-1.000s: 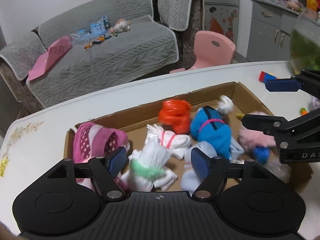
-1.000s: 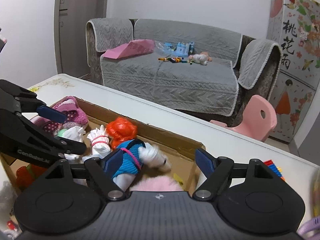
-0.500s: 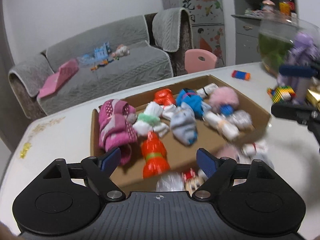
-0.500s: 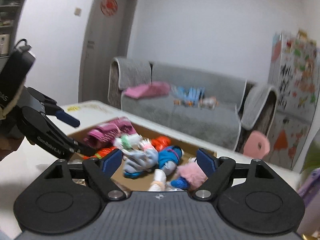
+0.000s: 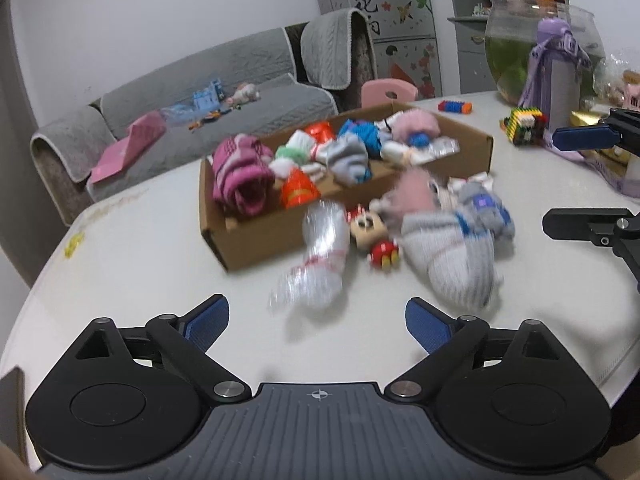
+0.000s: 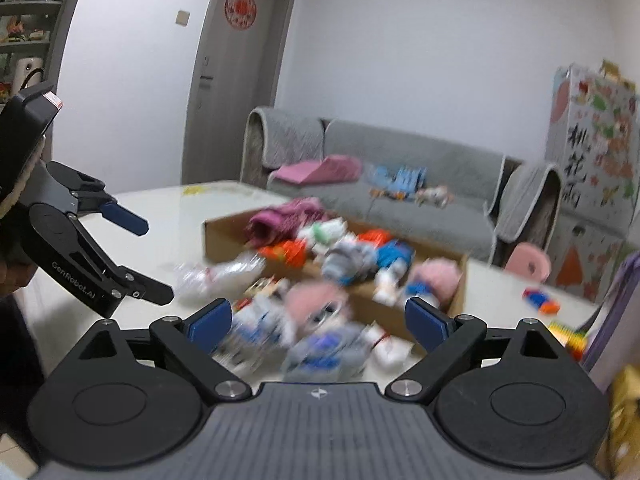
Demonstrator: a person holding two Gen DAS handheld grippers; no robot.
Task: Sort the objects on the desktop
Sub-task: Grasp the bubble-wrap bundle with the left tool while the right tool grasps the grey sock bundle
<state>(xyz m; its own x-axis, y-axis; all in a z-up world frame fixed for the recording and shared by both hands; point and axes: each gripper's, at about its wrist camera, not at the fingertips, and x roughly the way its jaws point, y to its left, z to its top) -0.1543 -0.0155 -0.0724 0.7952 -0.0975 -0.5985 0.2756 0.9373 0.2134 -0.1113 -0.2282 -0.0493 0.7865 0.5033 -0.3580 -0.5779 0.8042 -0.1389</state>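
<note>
Both handheld grippers hang over the near part of the white round-edged table [image 5: 132,248], and neither has hold of anything. The left gripper [image 5: 317,322] has its blue pads spread wide, the jaws having just been opening, with only bare tabletop between them. The right gripper [image 6: 319,318] is spread about as far, also just opened out; blurred soft toys show in the gap beyond its pads, but the pads press on nothing.

The shallow brown cardboard box [image 5: 256,236] sits toward the middle of the table, one corner pointing at the left gripper. It is crowded: a rolled pink-and-white striped sock [image 5: 240,176] fills its left end, an orange toy [image 5: 298,190] leans at the near wall, and grey, white and blue soft pieces lie further back.

Spilled just outside the near wall lies a loose heap: a clear crinkled plastic bag [image 5: 320,256], a small mouse figure with red shorts [image 5: 372,232], a large grey sock bundle [image 5: 452,256] and a pink plush [image 5: 416,196], all motion-blurred and touching or overlapping one another.

The open room is on the left: from the box's left wall out to the table's curved edge the surface is bare. The right side is tighter, with a multicoloured brick block [image 5: 524,124], a purple bottle [image 5: 556,76] and a glass fish bowl [image 5: 508,48] near the far right rim, well apart from the box.
</note>
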